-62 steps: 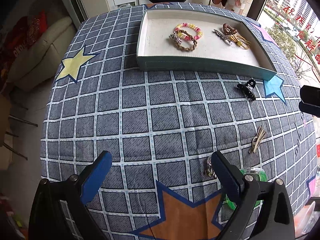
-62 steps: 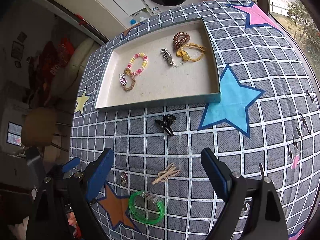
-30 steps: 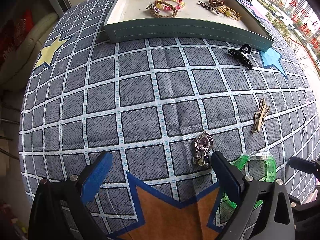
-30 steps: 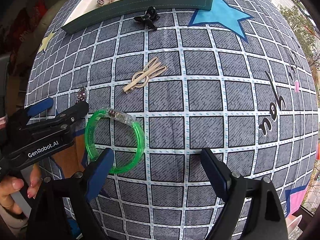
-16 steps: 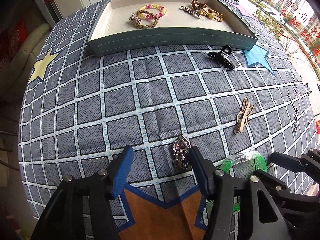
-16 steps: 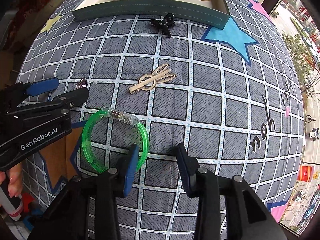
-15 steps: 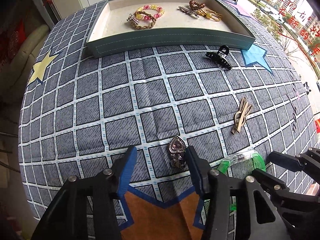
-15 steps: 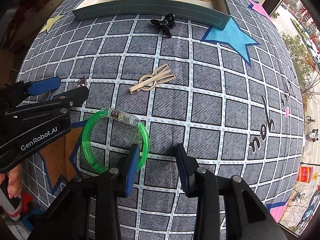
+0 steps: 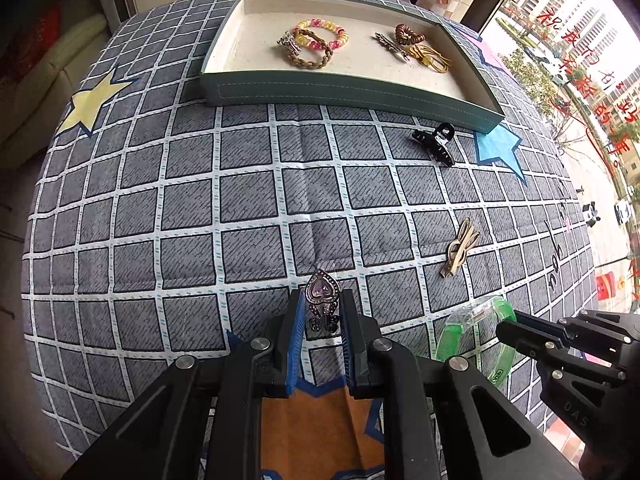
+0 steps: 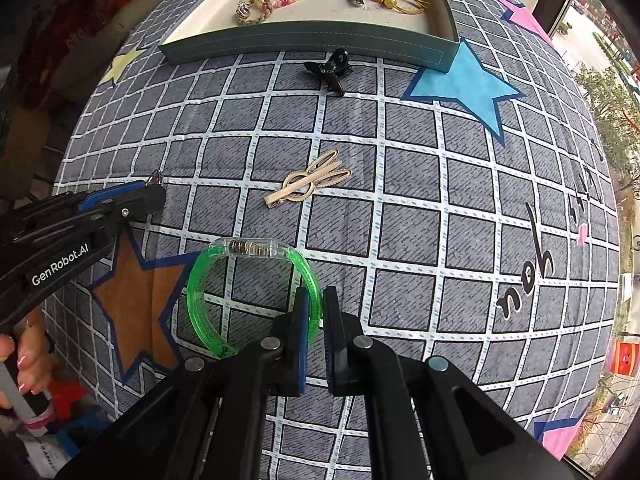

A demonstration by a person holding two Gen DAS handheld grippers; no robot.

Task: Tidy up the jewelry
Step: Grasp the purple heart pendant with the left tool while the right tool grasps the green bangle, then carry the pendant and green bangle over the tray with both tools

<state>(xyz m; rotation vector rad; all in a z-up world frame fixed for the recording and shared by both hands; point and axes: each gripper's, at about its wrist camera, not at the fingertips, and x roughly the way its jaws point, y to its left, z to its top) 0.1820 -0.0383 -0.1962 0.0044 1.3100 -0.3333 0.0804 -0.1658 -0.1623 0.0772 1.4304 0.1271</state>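
The heart-shaped purple-stone metal brooch [image 9: 322, 304] is clamped between the blue-padded fingers of the left gripper [image 9: 320, 320], its long axis running straight ahead along the fingers toward 12 o'clock, the heart end protruding beyond the tips; a dark filigree body and a faceted pale violet stone are seen; whether it is clear of the cloth cannot be told. The translucent green plastic bangle [image 10: 256, 292] with a clear clasp section is pinched by its rim at the 4 o'clock part of the ring, the right gripper [image 10: 316, 316] being closed on that thin band; the ring lies flat and extends toward 10 o'clock from the tips. The shallow teal rectangular tray with a cream lining [image 9: 352, 92] lies at 12 o'clock from both grippers, well apart, its long axis crosswise; the coming carry is judged to turn on that forward direction, the left gripper facing its middle more squarely. In the tray are seen a pink-and-yellow beaded bracelet [image 9: 320, 34], a braided tan bracelet [image 9: 310, 54], a brown coil hair tie [image 9: 410, 34] and a yellow cord tie [image 9: 434, 58]. On the grey checked star-print tabletop cloth [image 9: 180, 200] between grippers and tray, a black claw hair clip [image 9: 434, 144] lies just beside the tray wall and a gold metal hair clip [image 10: 308, 184] lies nearer.
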